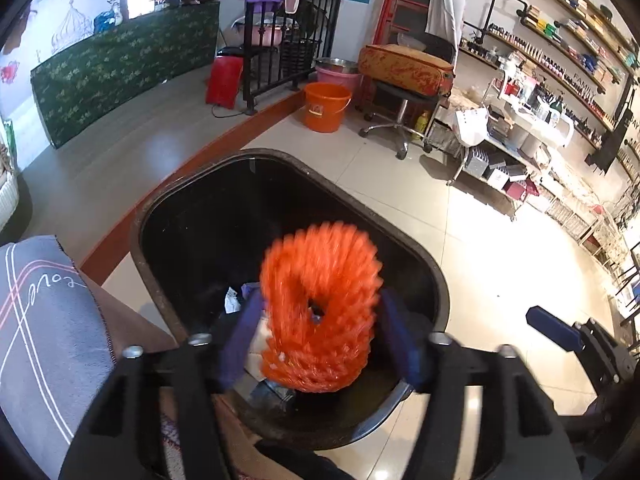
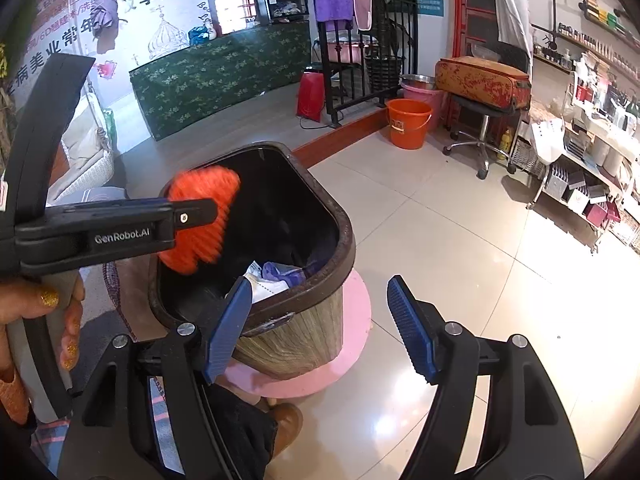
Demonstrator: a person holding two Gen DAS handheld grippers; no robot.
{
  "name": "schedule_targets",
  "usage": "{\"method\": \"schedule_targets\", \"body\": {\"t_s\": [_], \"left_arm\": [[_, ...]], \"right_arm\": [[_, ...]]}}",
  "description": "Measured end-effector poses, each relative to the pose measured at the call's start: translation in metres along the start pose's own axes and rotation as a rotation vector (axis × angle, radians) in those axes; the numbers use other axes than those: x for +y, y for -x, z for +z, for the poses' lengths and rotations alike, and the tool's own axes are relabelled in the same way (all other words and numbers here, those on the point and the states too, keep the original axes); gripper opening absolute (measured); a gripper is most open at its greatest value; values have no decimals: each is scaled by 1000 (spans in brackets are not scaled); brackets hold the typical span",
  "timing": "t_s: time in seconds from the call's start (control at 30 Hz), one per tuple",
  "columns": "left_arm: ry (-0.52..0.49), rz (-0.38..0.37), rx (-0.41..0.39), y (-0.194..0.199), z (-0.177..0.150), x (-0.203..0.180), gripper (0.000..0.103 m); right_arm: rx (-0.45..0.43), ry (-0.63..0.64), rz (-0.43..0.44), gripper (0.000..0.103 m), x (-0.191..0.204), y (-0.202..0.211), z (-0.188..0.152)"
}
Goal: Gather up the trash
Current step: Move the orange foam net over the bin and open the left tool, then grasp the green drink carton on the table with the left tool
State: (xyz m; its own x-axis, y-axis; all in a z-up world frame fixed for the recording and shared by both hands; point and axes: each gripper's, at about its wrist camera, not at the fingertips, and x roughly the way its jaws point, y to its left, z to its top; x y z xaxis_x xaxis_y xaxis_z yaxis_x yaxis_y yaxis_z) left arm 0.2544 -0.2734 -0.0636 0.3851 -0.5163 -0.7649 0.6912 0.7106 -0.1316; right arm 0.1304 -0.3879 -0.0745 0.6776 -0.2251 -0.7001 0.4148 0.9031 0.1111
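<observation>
An orange foam net sleeve is blurred between the blue pads of my left gripper, directly over the open trash bin. The pads stand wider than the sleeve and do not clearly touch it. In the right wrist view the left gripper reaches over the bin, and the orange sleeve is just past its tip, above the bin mouth. Paper and purple scraps lie inside the bin. My right gripper is open and empty beside the bin's near right corner.
The bin stands on a pink round base on a tiled floor. An orange bucket, a pink basin and a stool with an orange suitcase stand behind. Shelves of goods line the right. A grey blanket lies at left.
</observation>
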Motion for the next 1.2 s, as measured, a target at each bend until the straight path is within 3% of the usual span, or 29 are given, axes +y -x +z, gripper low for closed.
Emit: {"method": "schedule_targets", "body": {"t_s": [0.07, 0.3, 0.43, 0.83, 1.0, 1.2], "left_arm": [[20, -2, -11, 3, 1, 1, 83], [35, -4, -31, 12, -1, 3, 93], [81, -3, -43, 23, -7, 15, 95], [147, 83, -117, 71, -25, 38, 97], [179, 157, -149, 94, -39, 56, 97], [223, 320, -197, 135, -69, 89, 97]], "right_arm": [[2, -4, 0, 70, -1, 1, -3], [1, -8, -1, 71, -2, 1, -5], [-3, -12, -6, 78, 0, 0, -1], [-12, 20, 28, 85, 26, 2, 7], [-18, 68, 68, 85, 50, 4, 12], [-20, 154, 163, 87, 99, 8, 16]]}}
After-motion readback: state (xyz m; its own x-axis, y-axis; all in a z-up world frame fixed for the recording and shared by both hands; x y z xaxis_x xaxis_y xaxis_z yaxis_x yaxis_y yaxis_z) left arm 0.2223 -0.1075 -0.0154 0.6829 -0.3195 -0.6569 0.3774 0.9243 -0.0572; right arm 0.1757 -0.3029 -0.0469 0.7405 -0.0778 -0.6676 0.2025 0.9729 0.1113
